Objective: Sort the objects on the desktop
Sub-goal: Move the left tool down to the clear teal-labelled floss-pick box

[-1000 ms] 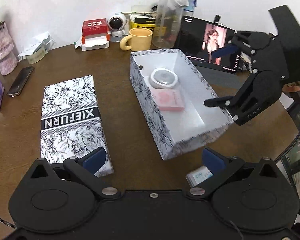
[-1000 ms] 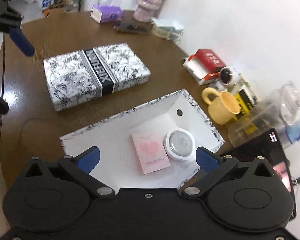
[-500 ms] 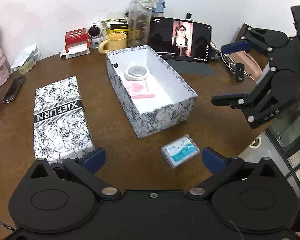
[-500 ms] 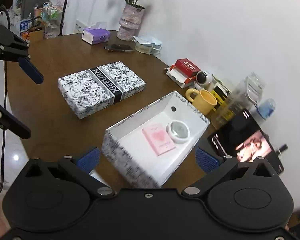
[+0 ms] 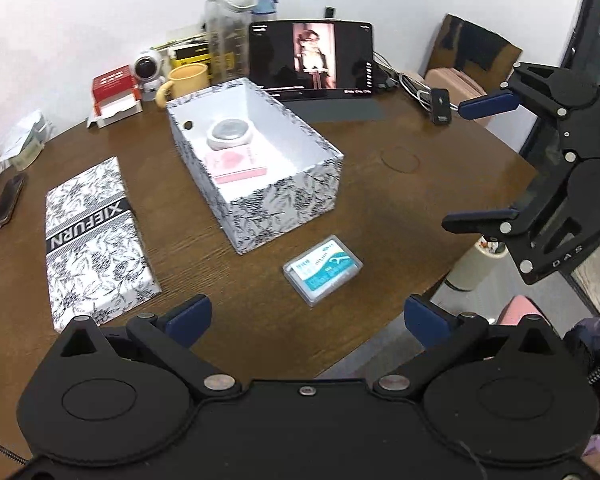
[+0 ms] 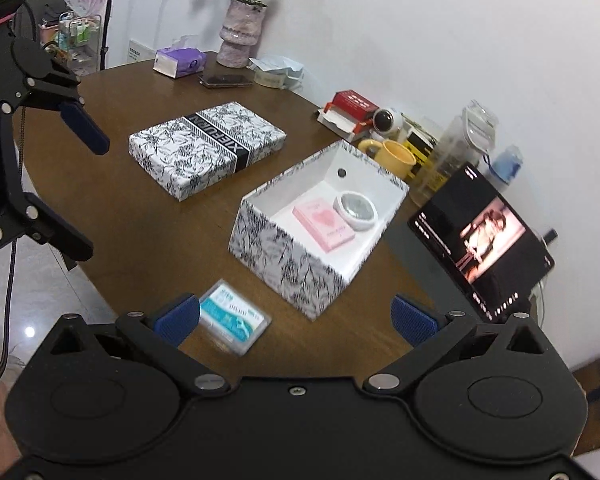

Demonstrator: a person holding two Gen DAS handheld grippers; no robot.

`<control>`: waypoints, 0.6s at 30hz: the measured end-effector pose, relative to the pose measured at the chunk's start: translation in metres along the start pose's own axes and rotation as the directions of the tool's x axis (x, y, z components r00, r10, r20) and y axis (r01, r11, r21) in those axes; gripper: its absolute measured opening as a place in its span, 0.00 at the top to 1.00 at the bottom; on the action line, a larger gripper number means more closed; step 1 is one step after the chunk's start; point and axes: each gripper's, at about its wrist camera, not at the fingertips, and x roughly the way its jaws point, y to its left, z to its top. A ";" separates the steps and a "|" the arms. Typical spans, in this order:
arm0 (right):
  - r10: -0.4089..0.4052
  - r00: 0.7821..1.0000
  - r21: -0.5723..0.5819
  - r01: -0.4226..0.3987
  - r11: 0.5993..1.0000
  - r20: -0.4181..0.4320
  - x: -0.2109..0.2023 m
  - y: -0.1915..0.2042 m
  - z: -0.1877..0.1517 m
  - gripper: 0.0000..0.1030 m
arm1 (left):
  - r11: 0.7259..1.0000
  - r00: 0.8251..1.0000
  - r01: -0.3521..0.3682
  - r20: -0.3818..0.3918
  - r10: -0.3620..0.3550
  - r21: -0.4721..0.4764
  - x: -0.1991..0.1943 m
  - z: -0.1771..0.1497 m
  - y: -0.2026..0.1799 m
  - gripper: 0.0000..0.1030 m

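Note:
An open floral box stands mid-table, holding a pink card pack and a round white tin. Its lid marked XIEFURN lies apart on the table. A clear case with a teal label lies near the table's front edge. My left gripper is open and empty, held back above the case. My right gripper is open and empty too, off the table's edge, its left fingertip above the case.
Along the wall stand a yellow mug, a small camera, a red box, a clear bottle and a lit tablet. A phone, a purple tissue pack and a flower vase sit at the far end.
Both grippers have pulled back and up from the open box. The teal-labelled case has come into full view near the front edge. Nothing was gripped.

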 end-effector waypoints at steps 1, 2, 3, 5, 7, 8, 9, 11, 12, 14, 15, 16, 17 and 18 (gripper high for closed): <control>-0.004 1.000 0.007 0.004 1.000 -0.002 -0.002 0.001 -0.003 0.00 | 1.000 1.000 0.001 -0.002 -0.001 0.012 0.002 0.001 -0.002 0.00; -0.007 1.000 0.014 0.007 1.000 -0.006 -0.005 0.001 -0.007 0.00 | 1.000 1.000 0.002 -0.005 -0.002 0.025 0.004 0.001 -0.004 0.00; -0.010 1.000 0.021 0.010 1.000 -0.009 -0.007 0.001 -0.010 0.00 | 0.999 1.000 0.002 -0.009 -0.002 0.037 0.007 0.003 -0.007 0.00; -0.016 1.000 0.035 0.017 0.999 -0.018 -0.010 0.001 -0.016 0.00 | 0.998 1.000 0.006 -0.017 -0.005 0.058 0.013 0.005 -0.011 0.00; -0.021 0.999 0.047 0.022 0.999 -0.027 -0.013 0.001 -0.022 0.00 | 0.997 1.000 0.012 -0.029 -0.010 0.080 0.020 0.007 -0.016 0.00; -0.024 0.999 0.052 0.026 0.998 -0.032 -0.014 0.001 -0.025 0.00 | 0.996 0.999 0.016 -0.034 -0.012 0.090 0.023 0.009 -0.018 0.00; -0.026 0.999 0.058 0.028 0.998 -0.036 -0.015 0.001 -0.028 0.00 | 0.995 0.999 0.020 -0.040 -0.016 0.101 0.027 0.010 -0.021 0.00; -0.028 0.999 0.071 0.031 0.997 -0.043 -0.016 0.000 -0.033 0.00 | 0.992 0.998 0.031 -0.050 -0.025 0.121 0.035 0.012 -0.025 0.00; -0.029 0.998 0.077 0.033 0.996 -0.047 -0.016 0.000 -0.036 0.00 | 0.991 0.998 0.037 -0.057 -0.030 0.132 0.040 0.013 -0.027 0.00; -0.031 0.998 0.087 0.035 0.996 -0.053 -0.016 -0.001 -0.040 0.00 | 0.987 0.997 0.045 -0.068 -0.035 0.152 0.049 0.016 -0.031 0.00; -0.032 0.998 0.089 0.037 0.995 -0.058 -0.016 -0.001 -0.042 0.00 | 0.985 0.997 0.049 -0.073 -0.038 0.165 0.054 0.017 -0.033 0.00; -0.034 0.997 0.090 0.040 0.995 -0.063 -0.015 -0.001 -0.044 0.00 | 0.984 0.996 0.051 -0.079 -0.038 0.172 0.058 0.018 -0.034 0.00; -0.037 0.997 0.087 0.043 0.995 -0.069 -0.014 -0.001 -0.045 0.00 | 0.983 0.995 0.055 -0.086 -0.040 0.178 0.063 0.019 -0.034 0.00; -0.039 0.997 0.083 0.045 0.996 -0.073 -0.013 0.000 -0.046 0.00 | 0.981 0.995 0.062 -0.092 -0.046 0.184 0.069 0.020 -0.035 0.00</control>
